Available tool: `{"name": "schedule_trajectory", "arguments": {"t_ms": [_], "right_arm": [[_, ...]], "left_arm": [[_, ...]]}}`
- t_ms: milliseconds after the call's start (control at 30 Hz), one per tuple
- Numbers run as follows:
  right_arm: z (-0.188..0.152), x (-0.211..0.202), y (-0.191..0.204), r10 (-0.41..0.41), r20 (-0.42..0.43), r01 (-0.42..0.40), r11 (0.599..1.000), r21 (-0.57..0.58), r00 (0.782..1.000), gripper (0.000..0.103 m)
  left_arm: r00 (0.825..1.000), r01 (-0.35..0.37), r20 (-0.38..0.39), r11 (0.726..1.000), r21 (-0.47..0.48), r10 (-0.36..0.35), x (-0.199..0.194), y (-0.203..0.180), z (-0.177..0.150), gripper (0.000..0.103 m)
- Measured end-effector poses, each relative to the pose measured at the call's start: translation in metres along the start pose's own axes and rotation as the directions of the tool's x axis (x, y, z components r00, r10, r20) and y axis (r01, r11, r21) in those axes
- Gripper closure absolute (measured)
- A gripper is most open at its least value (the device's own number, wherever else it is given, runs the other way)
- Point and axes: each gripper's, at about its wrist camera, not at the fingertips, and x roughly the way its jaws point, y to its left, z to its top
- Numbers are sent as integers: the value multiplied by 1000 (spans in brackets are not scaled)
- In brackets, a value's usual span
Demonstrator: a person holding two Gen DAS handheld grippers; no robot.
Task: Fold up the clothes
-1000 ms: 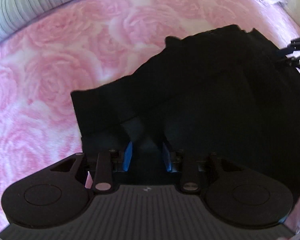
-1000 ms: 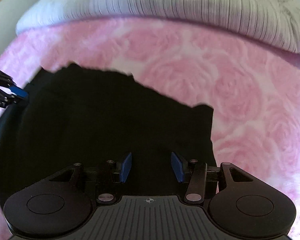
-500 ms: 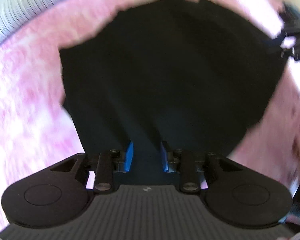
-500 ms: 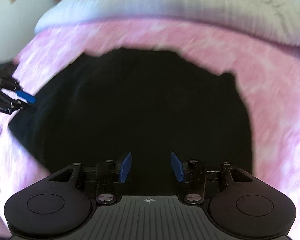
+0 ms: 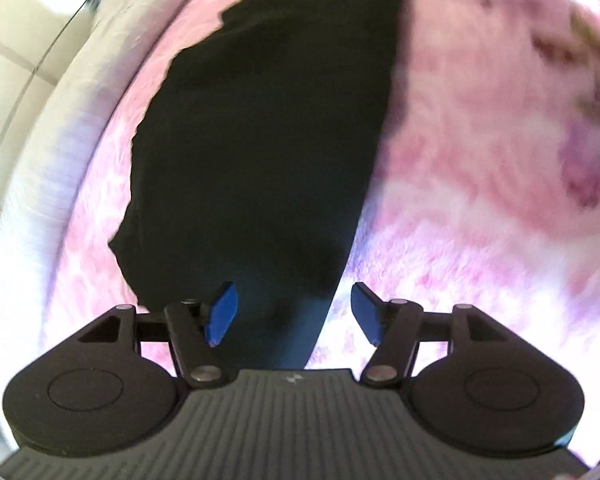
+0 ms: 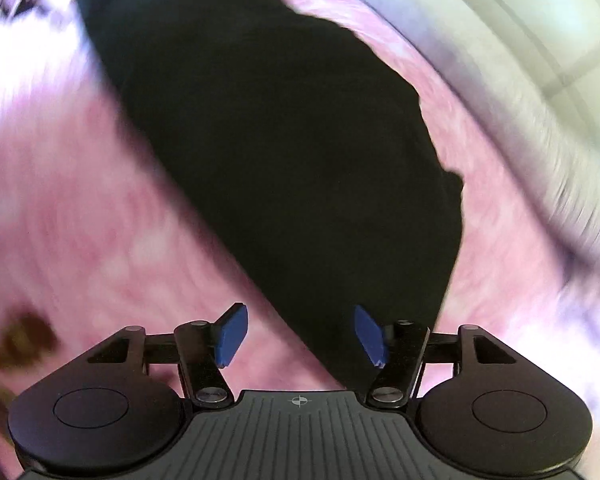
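Observation:
A black garment lies as a long folded strip on the pink rose-print bedspread. Its near end runs down between the blue pads of my left gripper. Those jaws are opening and neither pad presses on the cloth. In the right wrist view the same black garment stretches up and to the left. Its straight folded edge crosses between the jaws of my right gripper. That gripper's jaws are also opening, and its blue pads stand clear of the cloth.
A white and grey striped pillow or duvet borders the bedspread, also seen as a striped pillow at the right. A cream panelled wall stands behind it. A blurred brown blotch marks the bedspread at lower left.
Both grippers have swung across the bed and rolled. The left jaws, shut on the black garment before, have spread apart. The right jaws have widened too. The garment now shows as a narrower strip.

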Motion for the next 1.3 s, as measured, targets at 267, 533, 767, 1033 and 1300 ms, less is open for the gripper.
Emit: {"name": "schedule_trajectory", "arguments": {"t_ms": [267, 533, 767, 1033, 1300], "right_arm": [[-10, 46, 31, -143, 45, 150, 932, -330, 989, 59], [-35, 44, -5, -121, -11, 113, 955, -273, 993, 93], [-31, 35, 4, -161, 21, 160, 942, -294, 987, 69], [-31, 66, 1, -196, 65, 206, 922, -326, 979, 50], [-31, 36, -16, -131, 57, 143, 941, -307, 990, 90]], "left_arm": [[986, -104, -124, 993, 60, 110, 40, -5, -11, 84], [984, -88, -151, 996, 29, 92, 31, 5, -17, 92], [974, -155, -157, 987, 52, 162, 33, -2, -16, 64], [973, -134, -185, 990, 52, 142, 54, 3, -8, 82], [985, -90, -151, 996, 0, 89, 5, 18, -5, 94]]}}
